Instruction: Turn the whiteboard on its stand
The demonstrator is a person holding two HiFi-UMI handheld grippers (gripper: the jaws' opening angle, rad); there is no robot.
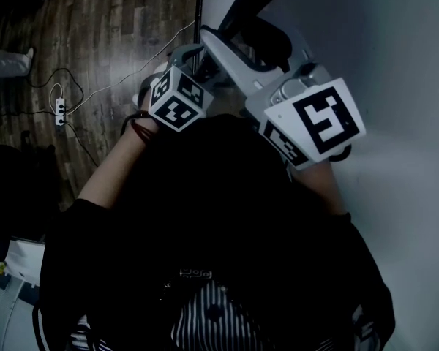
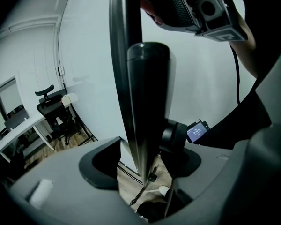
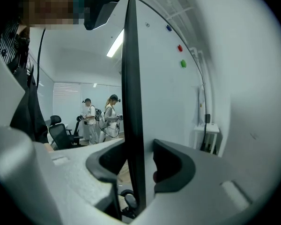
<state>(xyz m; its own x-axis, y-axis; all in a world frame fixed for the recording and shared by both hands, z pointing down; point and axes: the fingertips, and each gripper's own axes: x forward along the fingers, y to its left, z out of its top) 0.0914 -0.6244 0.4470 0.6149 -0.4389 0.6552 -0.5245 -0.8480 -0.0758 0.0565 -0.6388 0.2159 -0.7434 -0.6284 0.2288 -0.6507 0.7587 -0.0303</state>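
Out to the left of the left gripper (image 2: 143, 161), open room over dark wood-plank floor (image 1: 110, 28), crossed only by thin loose cables (image 1: 88, 86) and a white power strip (image 1: 59, 110); farther off past its left jaw, a black office chair (image 2: 54, 108) by a pale desk. Carried in the left hand (image 1: 143, 110), forearm reaching forward, pointing slantwise down, jaws spread astride the dark upright frame edge (image 2: 131, 74) of the large white whiteboard (image 1: 395, 50): right pad close against the edge, daylight at the left pad, no pinch. Just to the right and farther up the same edge, the right gripper (image 3: 138, 170), nearly level, jaws likewise parted around it, a sliver of white board showing before the right pad. Beyond its left jaw, two standing people (image 3: 100, 118) well away. Right of both grippers, only the board's broad face, with small blue, red and green magnets (image 3: 180, 48) ahead
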